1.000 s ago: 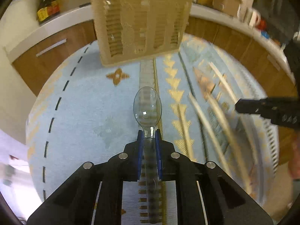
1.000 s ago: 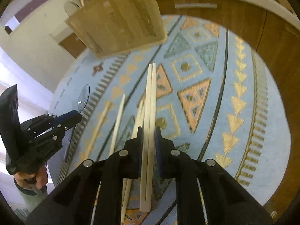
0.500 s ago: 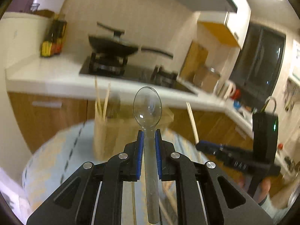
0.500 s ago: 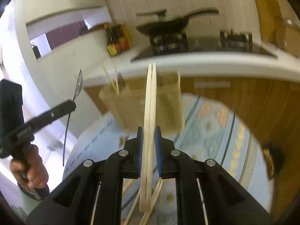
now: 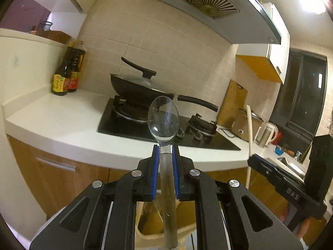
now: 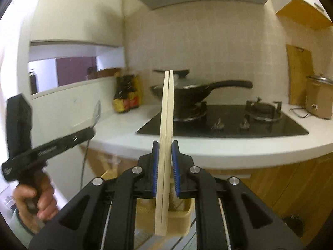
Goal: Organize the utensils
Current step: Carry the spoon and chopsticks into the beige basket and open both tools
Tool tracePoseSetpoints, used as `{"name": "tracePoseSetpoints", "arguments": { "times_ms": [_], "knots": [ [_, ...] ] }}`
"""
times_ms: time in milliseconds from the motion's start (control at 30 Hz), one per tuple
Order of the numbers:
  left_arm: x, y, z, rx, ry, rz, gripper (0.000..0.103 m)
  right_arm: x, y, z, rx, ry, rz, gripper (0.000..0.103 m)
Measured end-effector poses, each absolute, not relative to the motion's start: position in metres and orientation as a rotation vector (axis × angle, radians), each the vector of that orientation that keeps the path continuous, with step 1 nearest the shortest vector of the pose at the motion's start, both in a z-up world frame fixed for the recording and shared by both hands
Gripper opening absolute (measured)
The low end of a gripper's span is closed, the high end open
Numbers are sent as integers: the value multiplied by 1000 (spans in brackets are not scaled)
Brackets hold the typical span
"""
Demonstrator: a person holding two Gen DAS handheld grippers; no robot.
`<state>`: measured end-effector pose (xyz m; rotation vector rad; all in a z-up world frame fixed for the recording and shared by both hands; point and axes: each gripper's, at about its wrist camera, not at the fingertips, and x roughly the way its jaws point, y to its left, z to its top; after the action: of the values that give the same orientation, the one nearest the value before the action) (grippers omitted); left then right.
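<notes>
Spoon (image 5: 163, 120), clear plastic, oval bowl forward, flat handle clamped between blue ribbed pads of left gripper (image 5: 165, 149); handle end cut off at frame bottom. Chopsticks (image 6: 165, 145), pale wood pair, square-edged, pinched upright in right gripper (image 6: 165, 145). Tan holder (image 6: 179, 212) below, mostly hidden behind both grippers. Far: white surface (image 5: 62, 125), black wok (image 5: 141, 87), blurred bottles (image 5: 66, 73).

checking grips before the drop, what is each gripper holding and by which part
The left gripper holds a clear spoon by the handle just below the bowl. The right gripper holds a pair of chopsticks around mid-length, closer to the thick ends.
</notes>
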<state>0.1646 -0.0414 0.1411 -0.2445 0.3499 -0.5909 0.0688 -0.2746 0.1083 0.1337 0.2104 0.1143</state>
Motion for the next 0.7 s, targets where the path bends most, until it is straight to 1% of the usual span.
{"name": "tracePoseSetpoints", "arguments": {
  "times_ms": [200,500,567,600,633,667,700],
  "knots": [
    [186,-52,117,-218,296,-526,11,117,-280,94,121,225,69,10],
    [182,-51,88,-195,209,-464,11,126,-278,61,112,190,37,11],
    [175,-49,86,-188,191,-469,17,125,-280,55,124,204,41,11],
    [172,-47,85,-188,190,-479,21,122,-281,53,132,208,42,11],
    [170,-46,85,-191,199,-489,23,118,-284,52,147,210,46,11],
    [167,-44,84,-192,206,-498,23,114,-286,53,155,210,50,12],
    [163,-42,83,-190,214,-506,27,107,-288,53,160,212,53,15]
  ]
}}
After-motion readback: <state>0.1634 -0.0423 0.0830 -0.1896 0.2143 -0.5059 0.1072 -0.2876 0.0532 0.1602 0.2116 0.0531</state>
